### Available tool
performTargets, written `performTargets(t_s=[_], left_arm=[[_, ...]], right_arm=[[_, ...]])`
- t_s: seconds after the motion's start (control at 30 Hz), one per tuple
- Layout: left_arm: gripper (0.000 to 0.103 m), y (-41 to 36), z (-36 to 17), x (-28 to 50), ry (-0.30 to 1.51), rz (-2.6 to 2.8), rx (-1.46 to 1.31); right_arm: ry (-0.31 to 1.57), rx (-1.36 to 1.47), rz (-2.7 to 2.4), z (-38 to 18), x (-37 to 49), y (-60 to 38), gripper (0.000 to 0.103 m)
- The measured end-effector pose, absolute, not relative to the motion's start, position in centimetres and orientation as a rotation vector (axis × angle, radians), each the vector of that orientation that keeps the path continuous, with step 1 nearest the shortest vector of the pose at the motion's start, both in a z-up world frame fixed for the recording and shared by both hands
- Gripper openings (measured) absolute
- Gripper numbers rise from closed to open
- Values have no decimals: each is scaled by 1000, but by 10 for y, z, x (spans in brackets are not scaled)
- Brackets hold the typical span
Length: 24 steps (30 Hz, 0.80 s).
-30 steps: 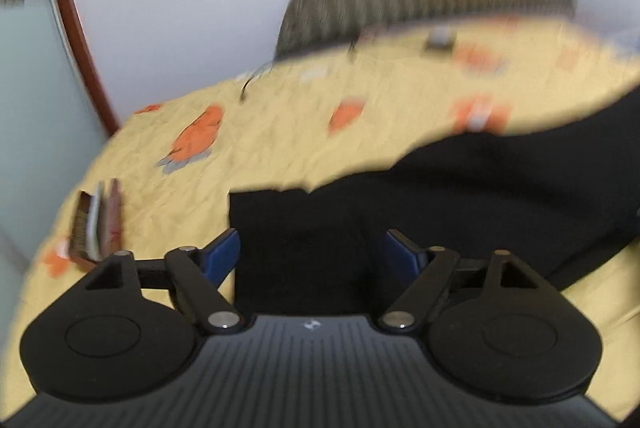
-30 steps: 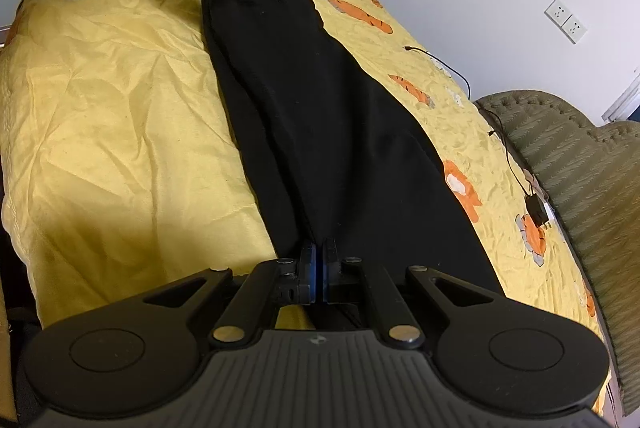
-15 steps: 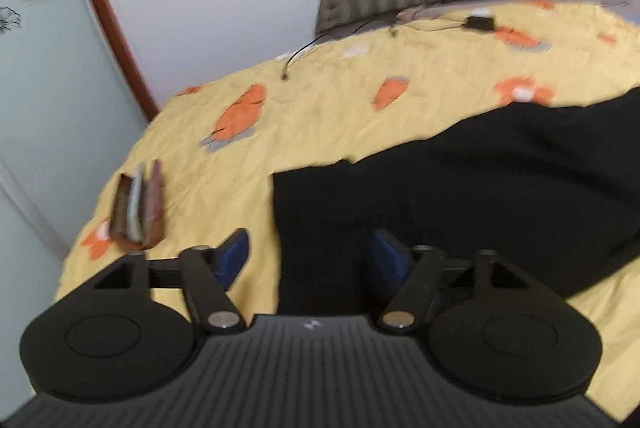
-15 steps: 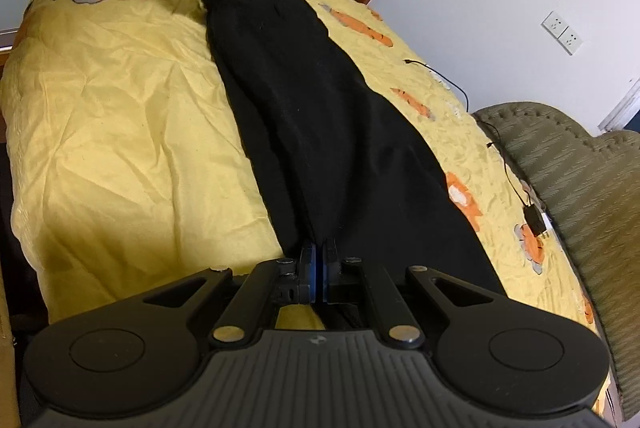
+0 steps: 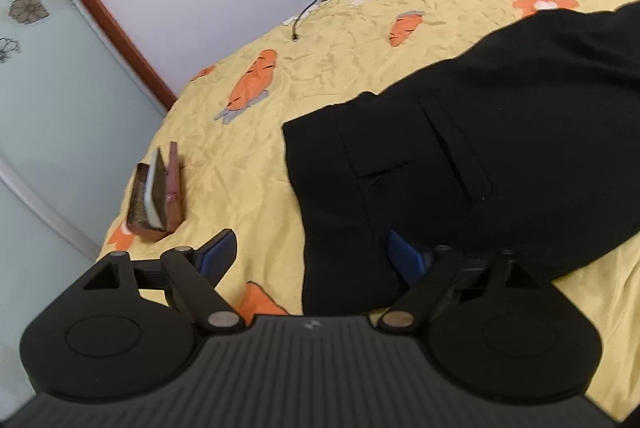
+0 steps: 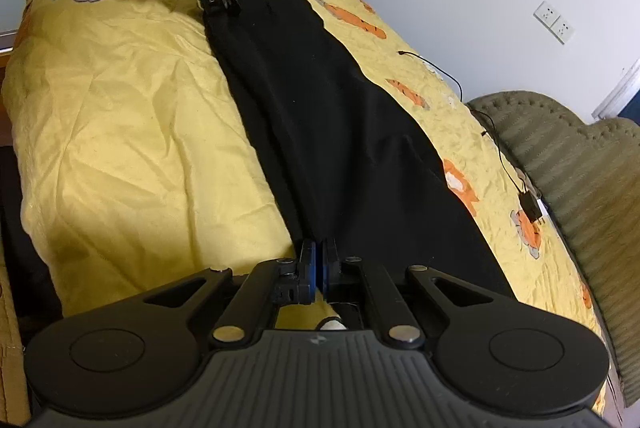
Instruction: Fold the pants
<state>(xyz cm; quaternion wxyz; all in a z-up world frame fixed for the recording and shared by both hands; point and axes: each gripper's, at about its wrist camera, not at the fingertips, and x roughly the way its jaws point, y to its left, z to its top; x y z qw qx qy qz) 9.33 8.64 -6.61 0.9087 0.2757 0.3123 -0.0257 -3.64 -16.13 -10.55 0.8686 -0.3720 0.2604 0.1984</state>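
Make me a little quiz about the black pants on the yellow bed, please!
1. True or false: the left gripper is shut.
2. What does the right gripper pinch? A) pants B) charger C) sheet
3. What orange pictures are printed on the sheet?

Key: 1 false, its jaws stand wide at the pants' corner. 2 A. 3 carrots.

Two low wrist views from opposite ends, sharing pants [image 5: 500,131], bedspread [image 6: 120,107]

Matt black cloth pants [image 6: 344,131], smooth, crinkled yellow carrot-print cotton bedspread [image 6: 120,107], ribbed olive upholstered headboard [image 6: 580,179], matt black plastic grippers' ridged housings
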Motion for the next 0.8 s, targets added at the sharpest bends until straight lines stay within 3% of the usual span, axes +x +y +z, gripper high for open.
performTargets(t_s=[0.03, 0.1, 0.2, 0.37, 0.47, 0.57, 0.6, 0.63, 0.8], left_arm=[[68, 86, -59, 90, 639, -69, 536], [68, 82, -42, 84, 620, -136, 444], [83, 52, -23, 75, 583, -240, 373], [86, -27, -30, 68, 512, -380, 498], [89, -55, -55, 68, 563, -437, 630], [86, -49, -71, 55, 560, -459, 683], [86, -45, -69, 49, 552, -476, 687], [85, -41, -65, 46, 556, -490, 678], [92, -43, -31, 38, 485, -489, 537]], right_arm=[[540, -771, 413, -104, -38, -161, 3], [592, -690, 459, -98, -41, -167, 3], [609, -673, 481, -91, -58, -176, 3], [750, -485, 554, -59, -95, -226, 3], [716, -357, 544, -32, -118, -263, 6], [594, -38, 346, -15, -113, -320, 33], [565, 57, 271, -18, -108, -338, 51], [548, 146, 195, -24, -101, -355, 59], [584, 361, 18, -65, -65, -396, 59]])
